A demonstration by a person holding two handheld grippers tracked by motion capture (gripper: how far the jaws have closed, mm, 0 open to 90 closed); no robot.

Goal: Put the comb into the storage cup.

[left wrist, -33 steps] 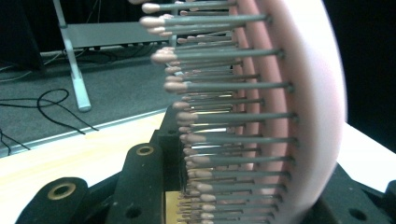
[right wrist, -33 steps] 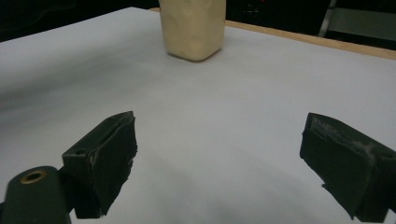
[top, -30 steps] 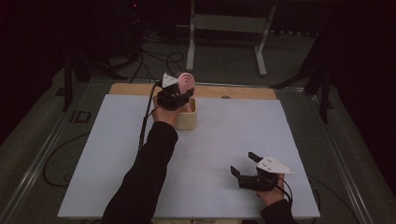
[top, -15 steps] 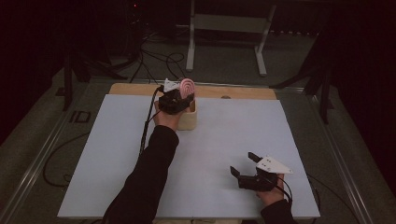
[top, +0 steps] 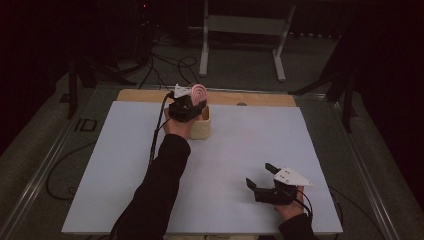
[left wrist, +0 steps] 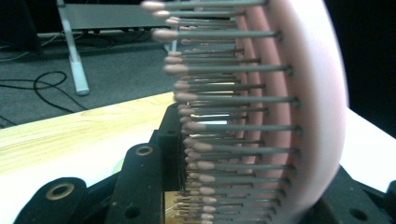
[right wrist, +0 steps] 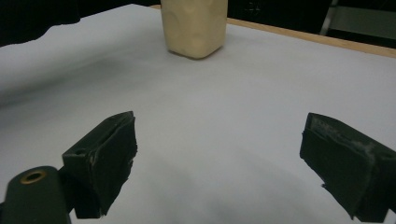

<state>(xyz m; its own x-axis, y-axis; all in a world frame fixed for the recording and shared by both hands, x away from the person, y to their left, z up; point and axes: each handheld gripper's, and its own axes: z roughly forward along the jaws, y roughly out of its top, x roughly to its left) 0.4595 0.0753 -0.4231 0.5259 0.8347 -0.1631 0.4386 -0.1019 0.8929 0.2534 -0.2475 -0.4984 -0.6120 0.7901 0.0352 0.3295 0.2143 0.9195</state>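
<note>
Pink hairbrush (top: 197, 93) over cream box (top: 201, 126), cables (top: 165, 62) behind

**Pink brush, cream holder, pale worktop**

The hairbrush (top: 198, 93) has a pink pad marked with darker pink rings, grey pins and pale pink tips. The holder (top: 201, 126) below it is plain cream. The worktop (top: 250, 145) is pale bluish white with a light wood strip (top: 260, 98) along its far edge, grain showing. The left claw (top: 187, 106) is black, as is the right claw (top: 260, 176), which carries a light grey plate. The person's sleeve (top: 155, 195) is black.
</note>
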